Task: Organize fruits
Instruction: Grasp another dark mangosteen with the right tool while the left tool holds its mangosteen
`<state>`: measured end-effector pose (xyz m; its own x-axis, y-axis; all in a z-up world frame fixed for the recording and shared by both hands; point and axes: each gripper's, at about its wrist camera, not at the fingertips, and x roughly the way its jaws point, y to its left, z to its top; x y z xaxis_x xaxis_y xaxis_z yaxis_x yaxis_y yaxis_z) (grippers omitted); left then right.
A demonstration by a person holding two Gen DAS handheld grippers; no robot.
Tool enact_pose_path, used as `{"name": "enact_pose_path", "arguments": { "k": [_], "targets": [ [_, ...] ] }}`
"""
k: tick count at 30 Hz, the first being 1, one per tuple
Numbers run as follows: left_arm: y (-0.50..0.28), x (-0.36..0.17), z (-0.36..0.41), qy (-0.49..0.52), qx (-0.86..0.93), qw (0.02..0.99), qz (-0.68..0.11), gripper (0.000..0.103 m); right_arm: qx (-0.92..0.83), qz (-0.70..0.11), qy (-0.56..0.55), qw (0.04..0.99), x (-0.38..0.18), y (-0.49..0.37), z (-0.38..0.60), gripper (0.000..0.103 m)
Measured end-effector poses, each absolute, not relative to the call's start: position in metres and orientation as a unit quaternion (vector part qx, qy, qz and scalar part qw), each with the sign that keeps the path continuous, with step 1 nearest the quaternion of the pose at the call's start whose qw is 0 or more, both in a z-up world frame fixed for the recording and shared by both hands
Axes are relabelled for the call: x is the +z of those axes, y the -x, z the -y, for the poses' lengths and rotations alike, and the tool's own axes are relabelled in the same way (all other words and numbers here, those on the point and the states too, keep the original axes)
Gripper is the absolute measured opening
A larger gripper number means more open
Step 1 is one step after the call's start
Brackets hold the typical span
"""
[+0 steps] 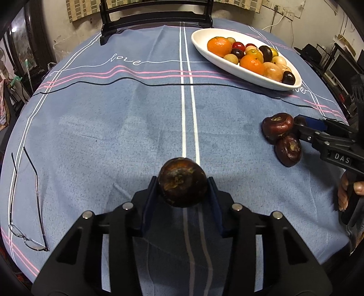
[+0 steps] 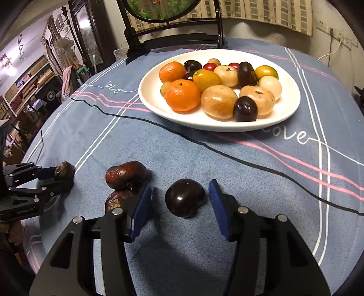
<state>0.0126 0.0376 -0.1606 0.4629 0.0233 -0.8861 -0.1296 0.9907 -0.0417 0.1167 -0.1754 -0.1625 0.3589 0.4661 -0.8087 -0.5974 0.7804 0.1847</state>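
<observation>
Well, the blue tablecloth [image 1: 113,127] spreads widest; the white plate [image 2: 147,95] sits heaped with fruit; the left gripper [image 1: 183,190] clamps a brown fruit [image 1: 182,184]; the right gripper [image 2: 180,202] stands apart around a dark plum [image 2: 184,197], untouching; closing off-centre could roll it into the two neighbours [image 2: 125,174].

Home dining rm: tablecloth [image 1: 113,113], chair [image 1: 157,20], curtains [image 2: 261,13], cluttered shelves [image 2: 25,84].

Ahead of the tongs, a dark wooden stand [image 2: 173,34] rises at the far edge of the blue striped tablecloth [image 1: 113,113]. Behind it hang checked curtains [image 2: 261,13]. Cluttered shelves [image 2: 25,86] stand off left.
</observation>
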Motion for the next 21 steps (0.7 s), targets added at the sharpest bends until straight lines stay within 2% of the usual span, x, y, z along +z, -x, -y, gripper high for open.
{"name": "enact_pose_path", "arguments": {
  "k": [7, 11, 14, 16, 19, 21],
  "targets": [
    [0.000, -0.163, -0.036, 0.041, 0.027, 0.870, -0.490, 0.048, 0.333, -0.471, 0.012, 0.817, -0.164, -0.122, 0.189, 0.054],
    [0.000, -0.164, -0.038, 0.059, 0.004, 0.873, -0.485, 0.066, 0.331, -0.468, 0.047, 0.818, -0.161, -0.118, 0.185, 0.049],
    [-0.001, -0.166, -0.028, 0.038, -0.006, 0.874, -0.484, 0.077, 0.319, -0.457, 0.077, 0.827, -0.161, -0.112, 0.182, 0.042],
    [-0.003, -0.167, -0.025, 0.032, -0.010, 0.873, -0.487, 0.080, 0.316, -0.454, 0.079, 0.829, -0.163, -0.112, 0.182, 0.041],
    [-0.005, -0.163, -0.038, 0.086, -0.014, 0.871, -0.483, 0.080, 0.310, -0.453, 0.094, 0.831, -0.163, -0.110, 0.179, 0.041],
    [-0.006, -0.161, -0.052, 0.121, -0.005, 0.870, -0.478, 0.067, 0.306, -0.458, 0.087, 0.830, -0.163, -0.111, 0.179, 0.042]
  ]
}}
